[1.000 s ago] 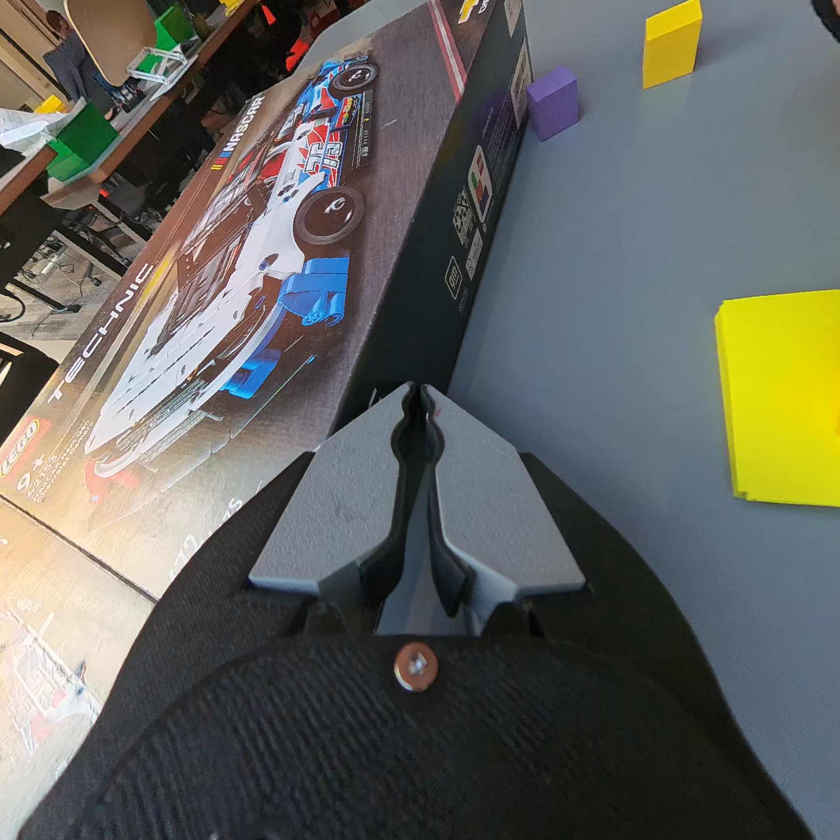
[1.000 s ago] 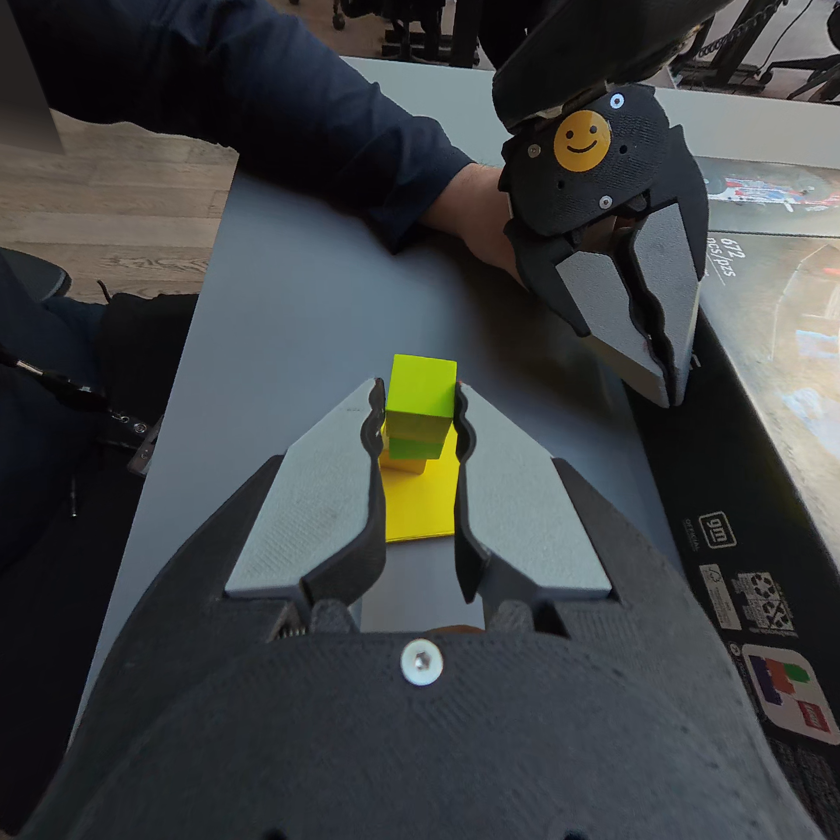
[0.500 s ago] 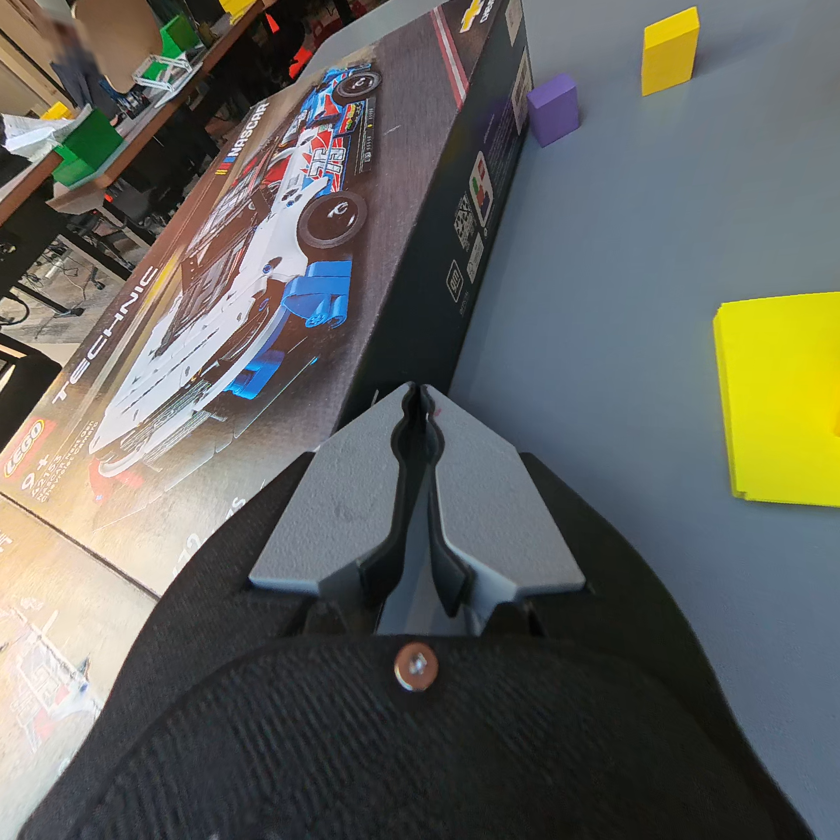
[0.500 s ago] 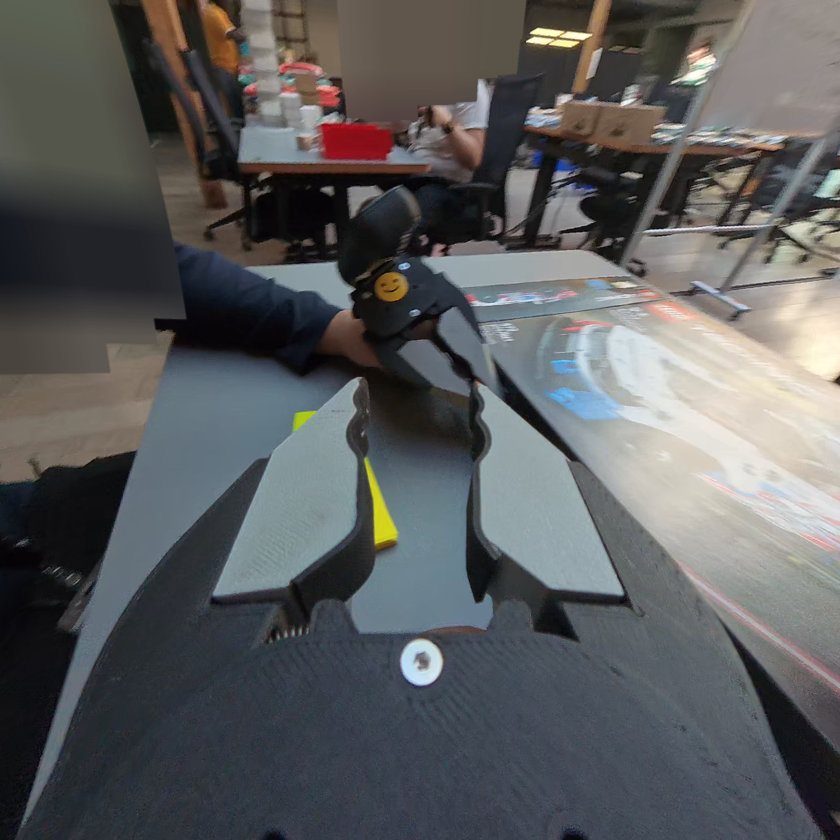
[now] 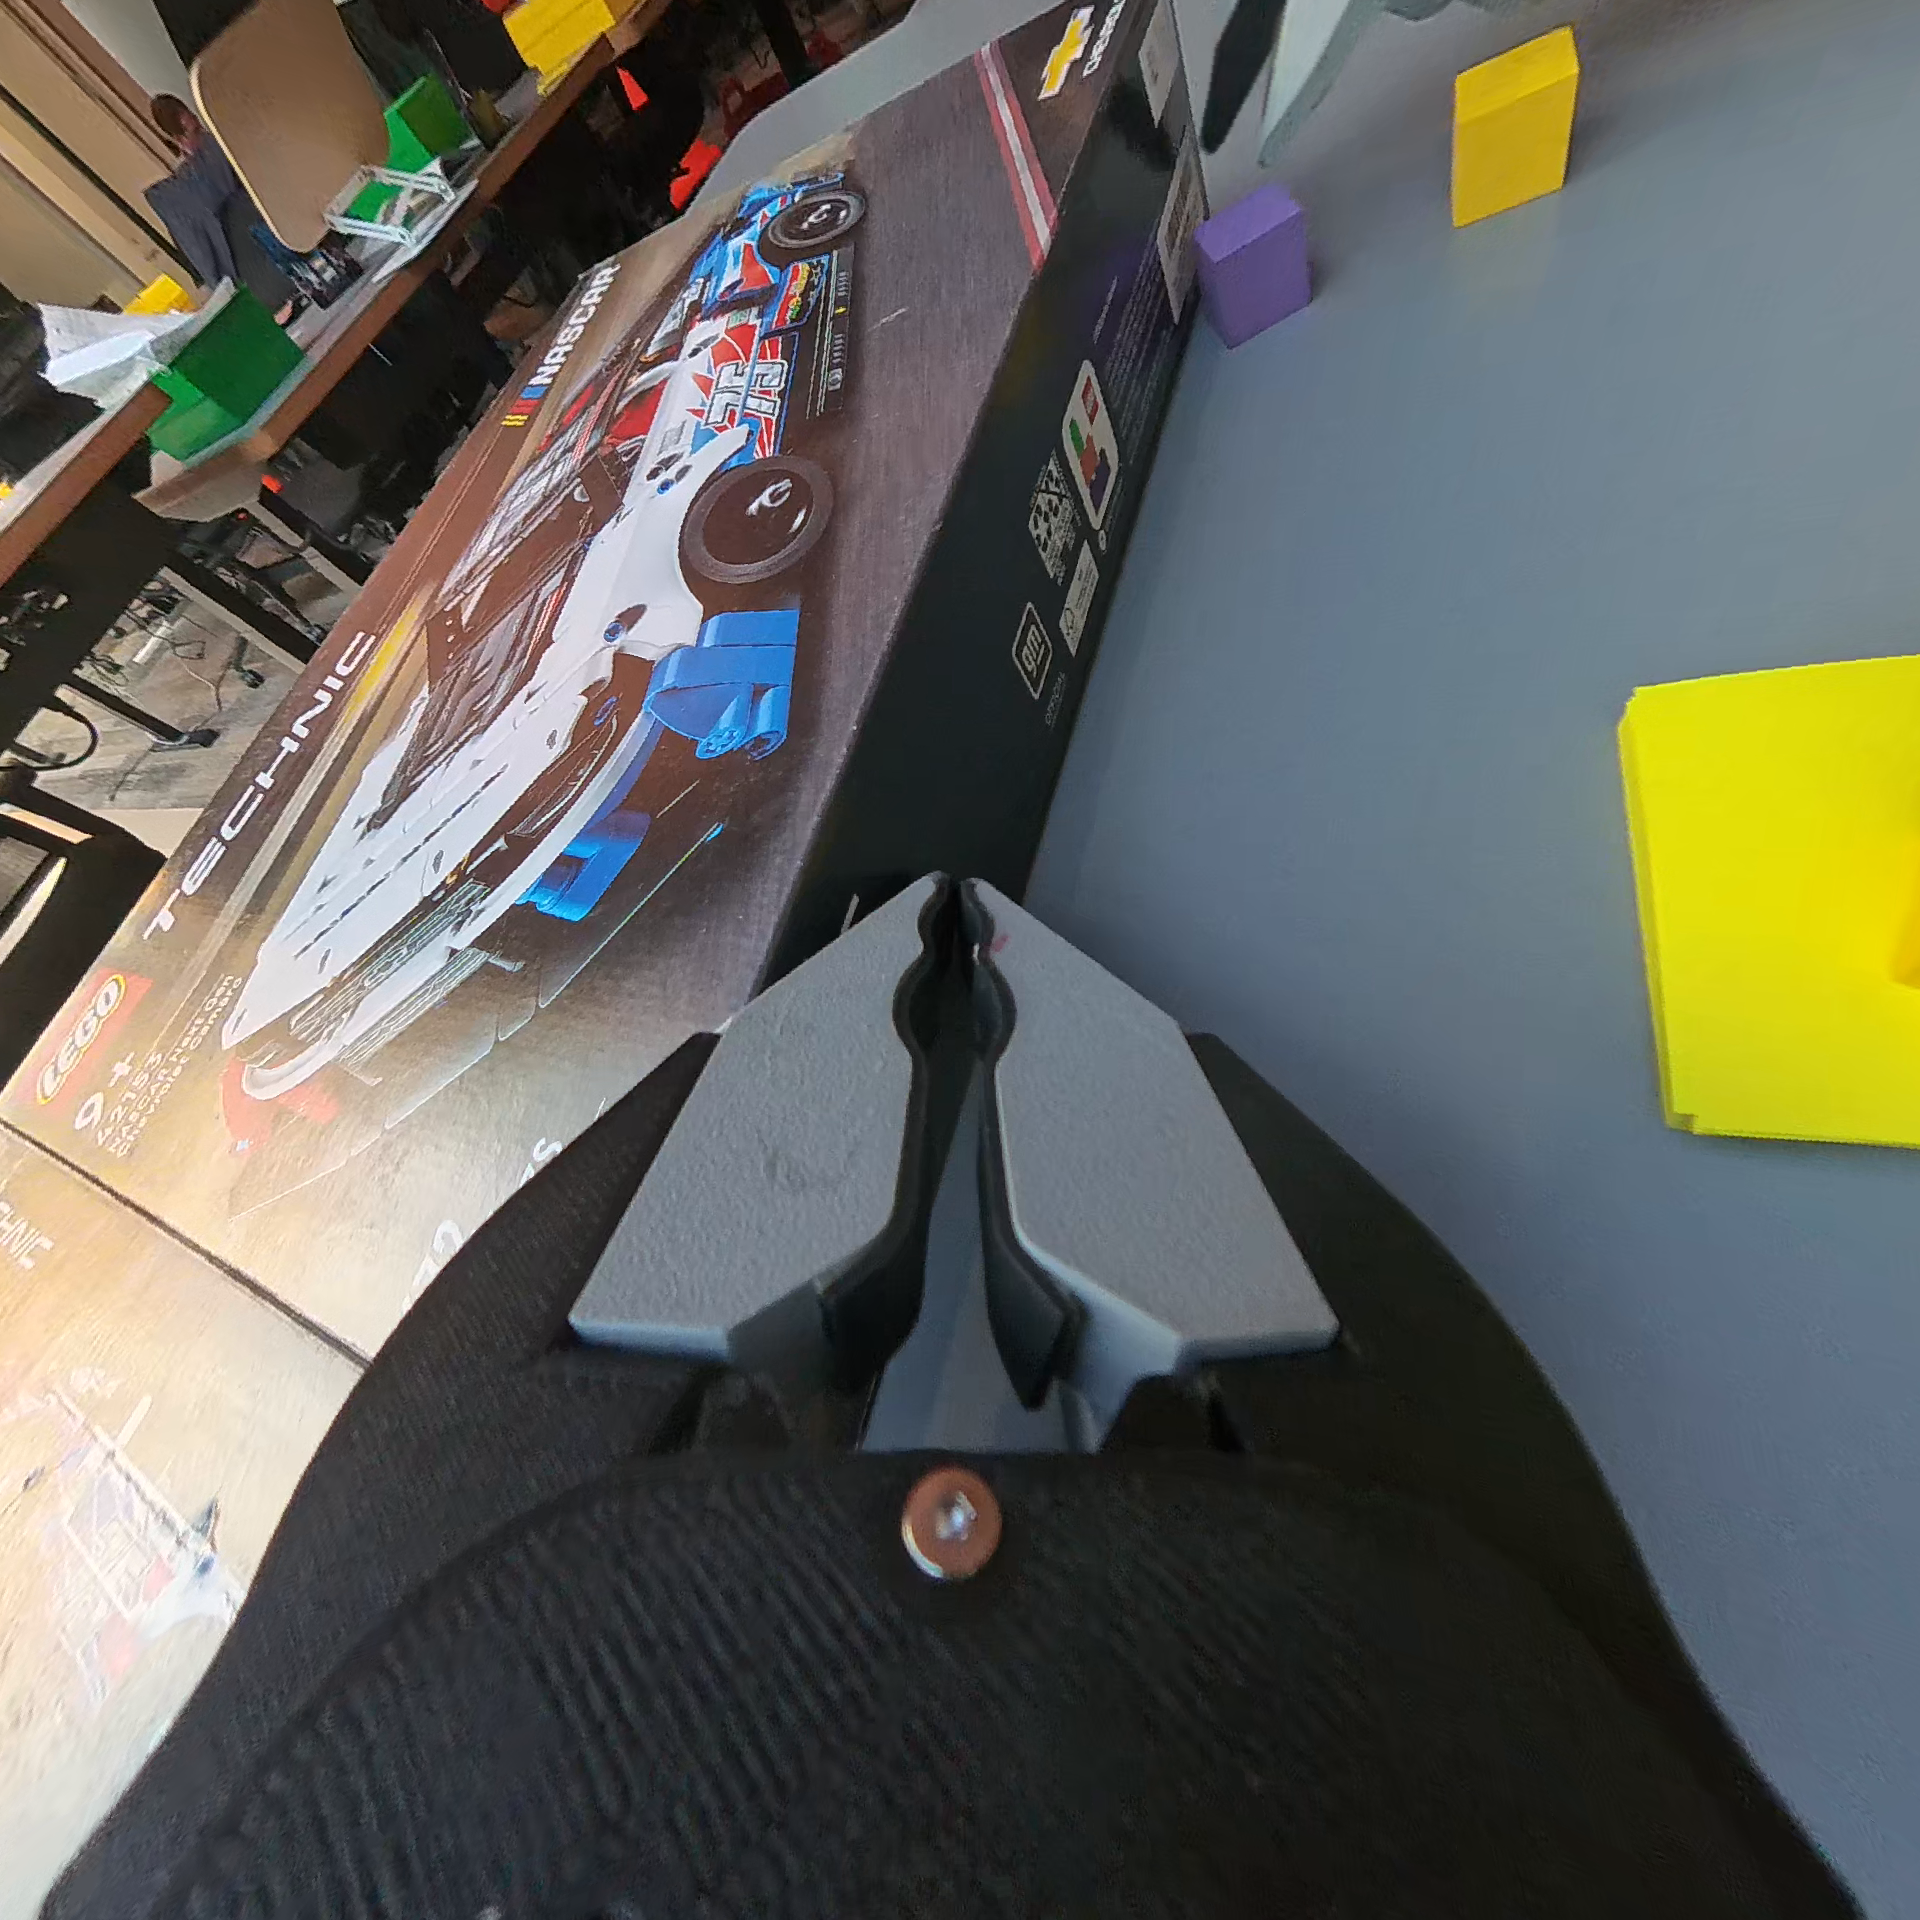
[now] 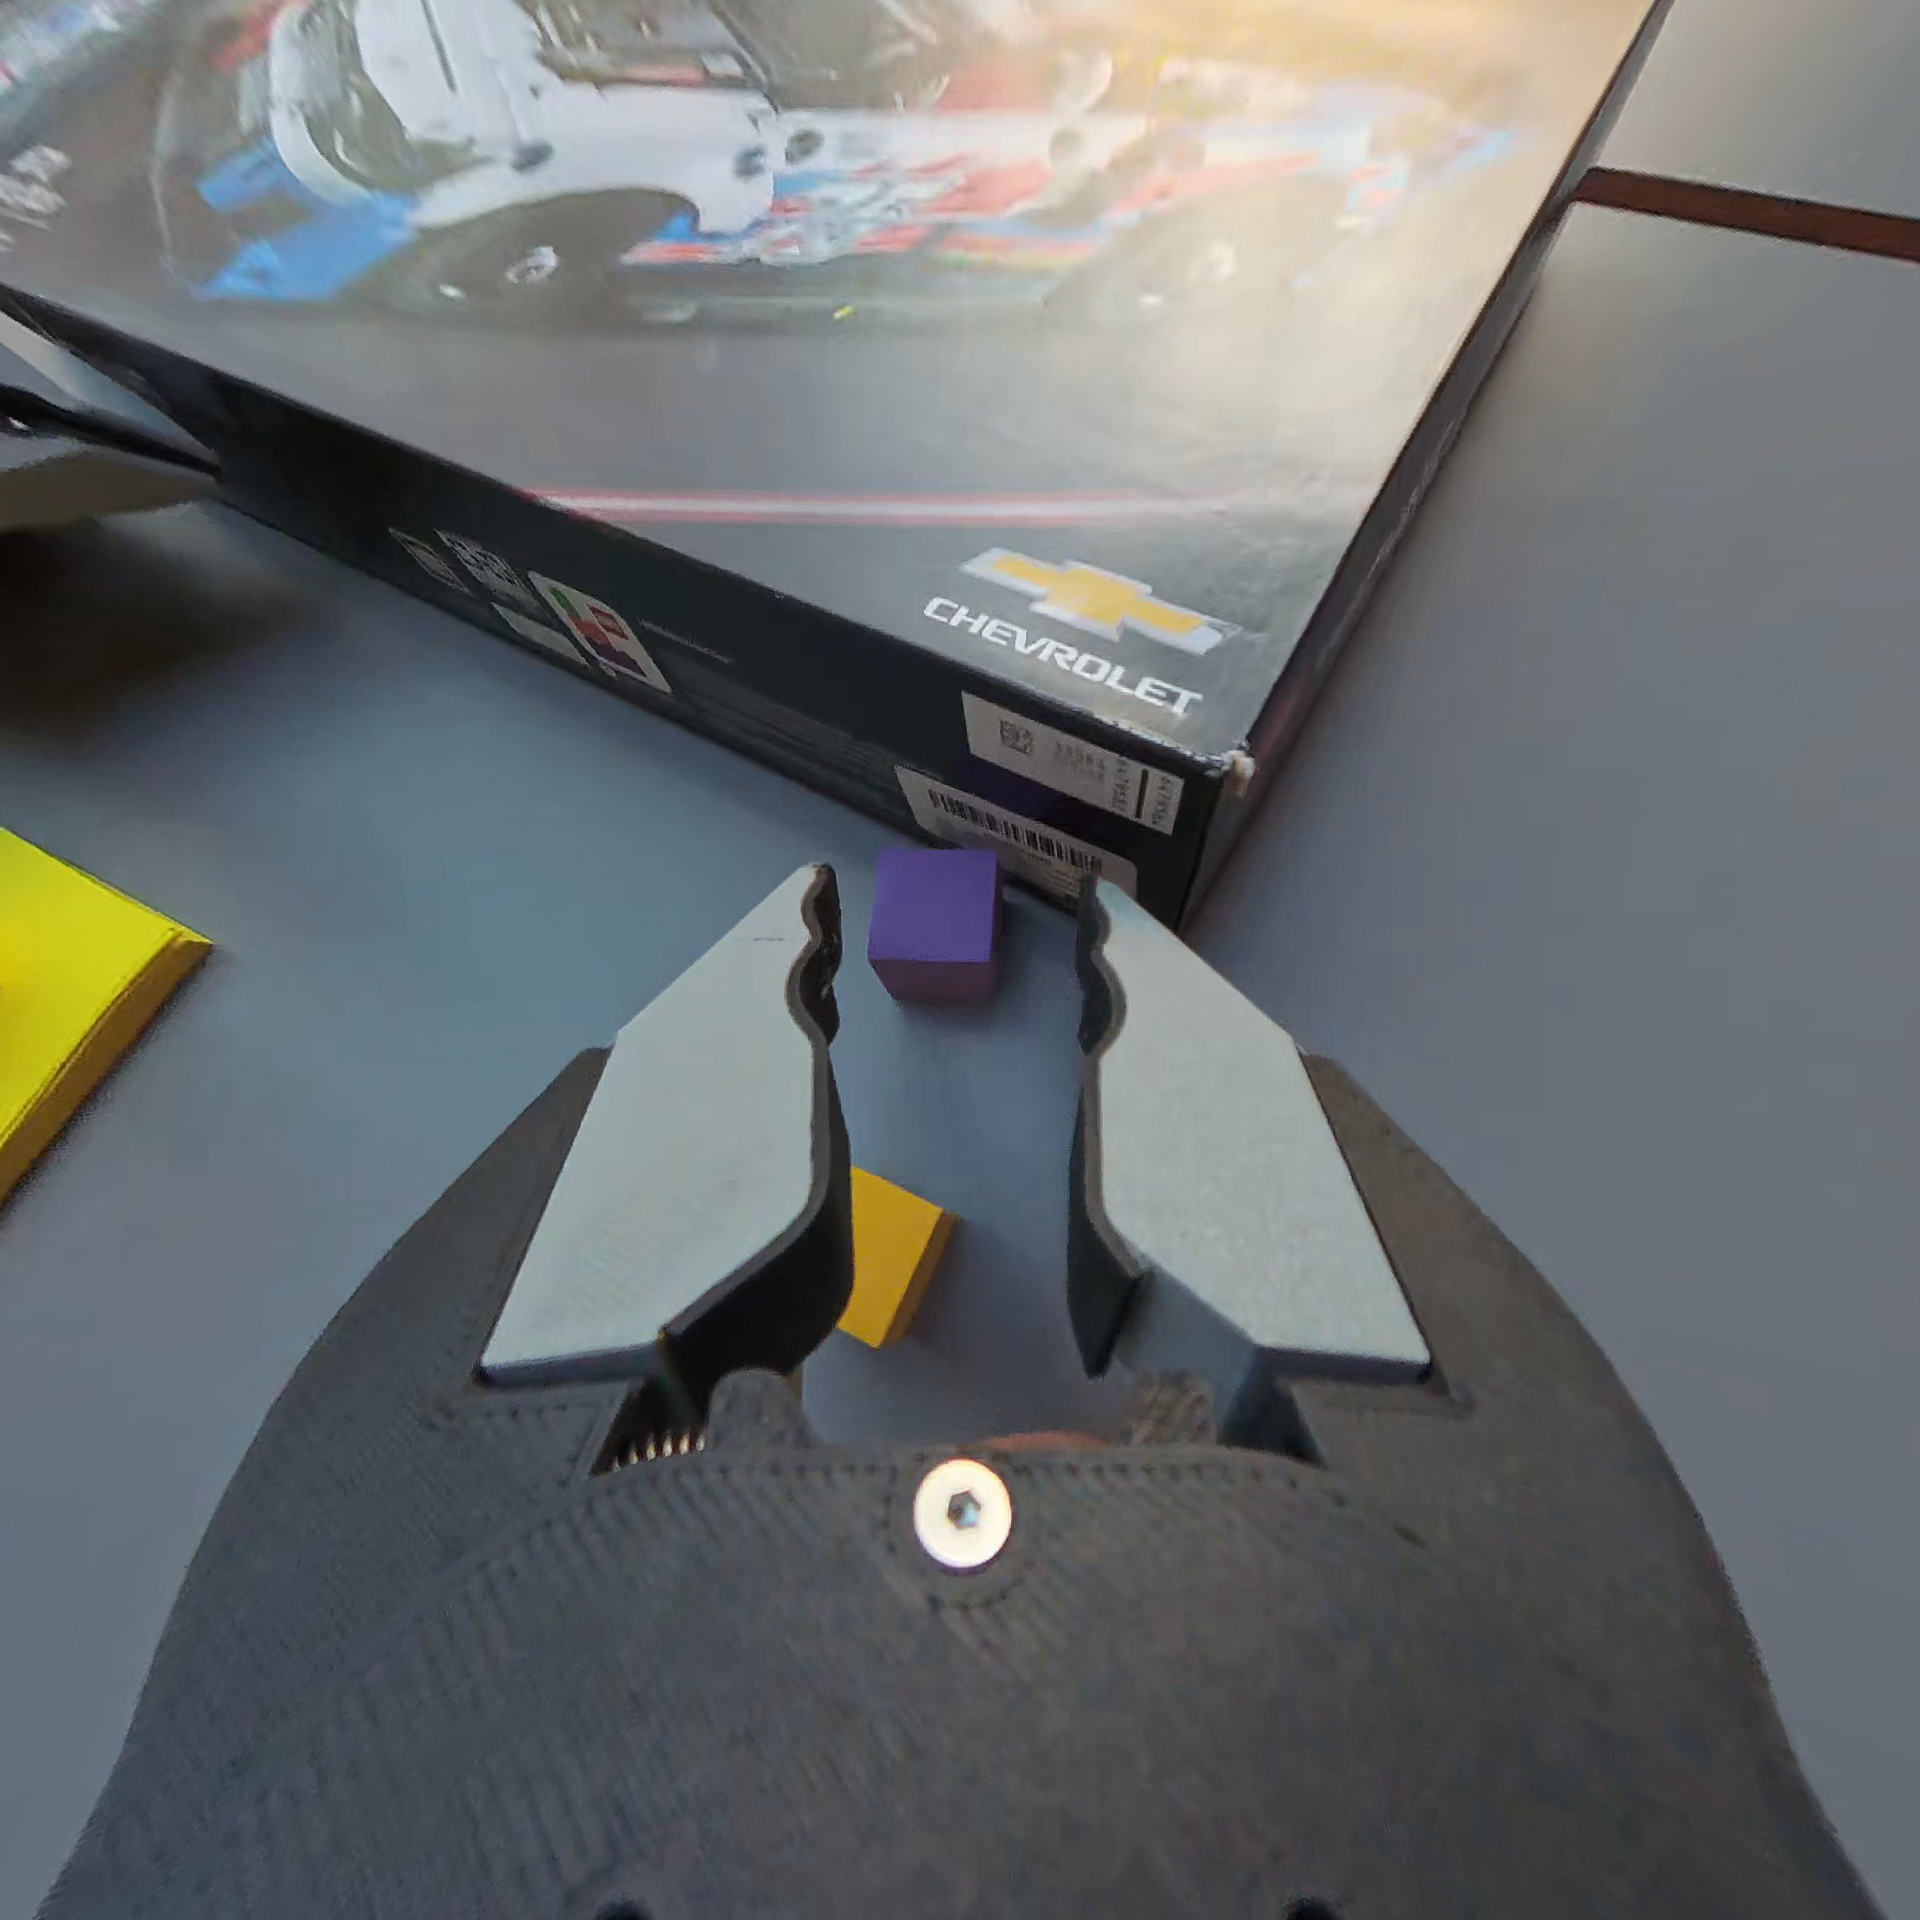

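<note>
Our right tool is wide open and holds nothing; the purple cube sits on the surface between its fingertips, untouched, just beside the box. We should centre on it before closing. Our left tool is closed on nothing.

Right hand-held gripper swung from green block to purple cube, jaws opened wider

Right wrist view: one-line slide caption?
Open right gripper hovers around a small purple cube, pads clear of it, beside a large dark printed cardboard box on a grey table.
</note>
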